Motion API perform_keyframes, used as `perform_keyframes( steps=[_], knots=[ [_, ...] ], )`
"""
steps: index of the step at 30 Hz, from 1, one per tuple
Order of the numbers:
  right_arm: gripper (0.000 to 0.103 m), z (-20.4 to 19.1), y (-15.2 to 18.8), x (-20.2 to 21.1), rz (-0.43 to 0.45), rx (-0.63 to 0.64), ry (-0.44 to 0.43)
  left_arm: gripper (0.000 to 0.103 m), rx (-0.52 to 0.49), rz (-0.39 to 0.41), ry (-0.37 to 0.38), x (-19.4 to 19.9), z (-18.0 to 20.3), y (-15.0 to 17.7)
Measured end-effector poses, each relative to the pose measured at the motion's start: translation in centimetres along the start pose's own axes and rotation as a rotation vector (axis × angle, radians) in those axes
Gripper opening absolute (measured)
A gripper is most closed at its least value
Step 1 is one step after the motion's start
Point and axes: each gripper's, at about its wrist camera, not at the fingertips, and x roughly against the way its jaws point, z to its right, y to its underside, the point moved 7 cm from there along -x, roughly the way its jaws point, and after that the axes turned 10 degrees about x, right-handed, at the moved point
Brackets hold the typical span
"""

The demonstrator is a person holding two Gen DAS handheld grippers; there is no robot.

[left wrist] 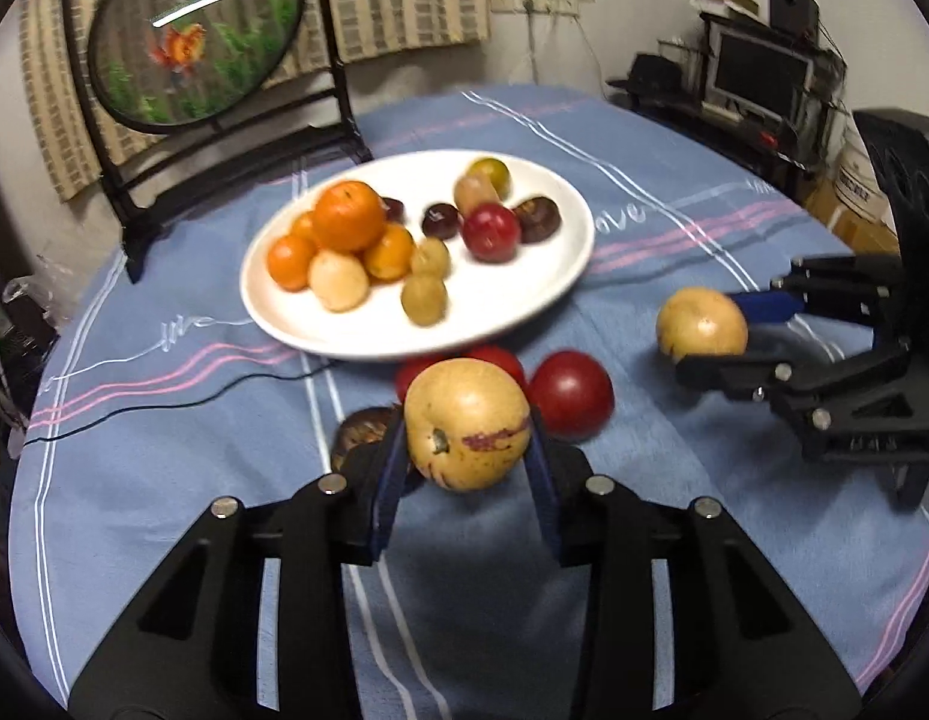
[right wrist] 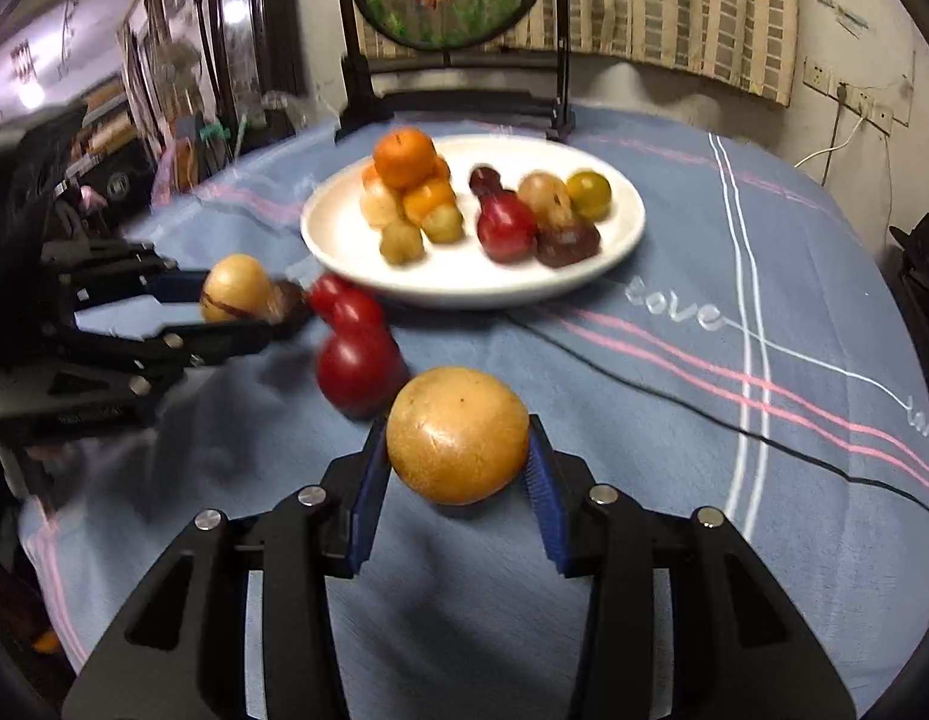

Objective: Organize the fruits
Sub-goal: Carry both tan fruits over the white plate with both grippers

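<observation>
**Operator:** Gripping status first. What does each gripper carry?

**Technician:** Left gripper (left wrist: pixel 467 420) is clamped on a yellow fruit with a purple streak (left wrist: pixel 464 423); both blue pads (left wrist: pixel 389 480) press its sides. Right gripper (right wrist: pixel 458 438) is clamped on a plain yellow fruit (right wrist: pixel 457 435) in the same way. Both fruits appear lifted off the surface (left wrist: pixel 164 420), though motion blur makes the clearance hard to confirm.

**Operator:** Where does the plate lie from each?

**Technician:** Plate (left wrist: pixel 524 312) lies straight ahead of the left gripper and slightly left. From the right gripper, the plate (right wrist: pixel 584 288) lies ahead as well, a little further off. The left gripper judges as the nearer of the two.

**Operator:** Anything between gripper and plate?

**Technician:** Yes. Red fruits (left wrist: pixel 569 393) rest on the surface just beyond the left gripper, near the plate's front rim, with a dark fruit (left wrist: pixel 362 429) beside its left finger. From the right wrist view, these red fruits (right wrist: pixel 356 372) sit ahead and to the left.

**Operator:** Free space on the plate?

**Technician:** Oranges (left wrist: pixel 347 216) are stacked on its left half, and red and dark fruits toward the back right. The near right portion is bare. Recommended approach, as a judgement: carry over the red fruits, then lower there.
</observation>
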Motion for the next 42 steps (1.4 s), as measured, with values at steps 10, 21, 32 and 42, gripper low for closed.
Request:
perform_keyframes(
  steps=[10,21,32,42],
  knots=[
    [0.044,-2.9,-0.5,0.0,0.030,-0.011,-0.065,0.038,0.026,-0.017,-0.023,-0.4,-0.1,1.2],
    [0.044,-3.8,-0.4,0.9,0.032,-0.006,-0.073,0.038,0.006,0.007,-0.067,1.3,0.2,1.2],
    [0.044,-4.7,-0.5,2.1,0.040,0.016,-0.075,0.038,-0.019,0.038,-0.086,2.9,1.0,0.6],
    [0.044,-4.1,-2.8,3.4,0.078,0.053,-0.041,0.038,-0.038,0.083,-0.124,3.5,0.9,-2.7]
  ],
)
